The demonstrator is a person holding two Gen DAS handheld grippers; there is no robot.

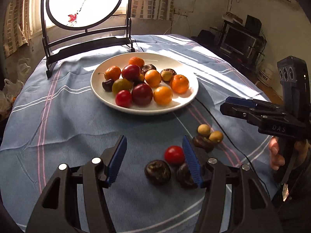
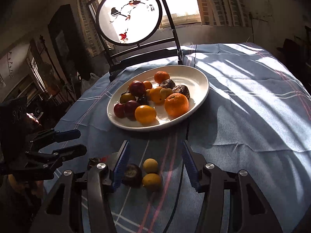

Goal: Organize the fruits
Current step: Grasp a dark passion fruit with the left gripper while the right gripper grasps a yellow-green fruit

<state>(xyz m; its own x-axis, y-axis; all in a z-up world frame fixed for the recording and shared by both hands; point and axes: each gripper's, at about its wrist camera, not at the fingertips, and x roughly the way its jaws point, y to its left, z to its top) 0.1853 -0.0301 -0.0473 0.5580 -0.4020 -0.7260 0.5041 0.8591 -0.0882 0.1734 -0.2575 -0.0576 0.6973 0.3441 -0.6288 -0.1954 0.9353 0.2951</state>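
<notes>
A white plate (image 1: 186, 104) holds several fruits: oranges, red plums, dark chestnut-like ones. It also shows in the right wrist view (image 2: 200, 81). Loose on the blue cloth lie a red cherry tomato (image 1: 174, 154), a dark round fruit (image 1: 157, 171), another dark one (image 1: 183, 174), a third dark one (image 1: 203, 142) and two small yellow-green fruits (image 1: 204, 129) (image 1: 215, 136). My left gripper (image 1: 154, 161) is open and empty, low over the cloth, the tomato just inside its right finger. My right gripper (image 2: 155, 165) is open, empty, above two yellow fruits (image 2: 150, 165) (image 2: 151, 181) and a dark fruit (image 2: 132, 174).
A black-framed round painted screen (image 1: 83, 3) stands behind the plate at the table's far edge. A thin black cable (image 1: 223, 128) runs across the cloth right of the plate. The right gripper (image 1: 233, 106) shows at the right of the left view.
</notes>
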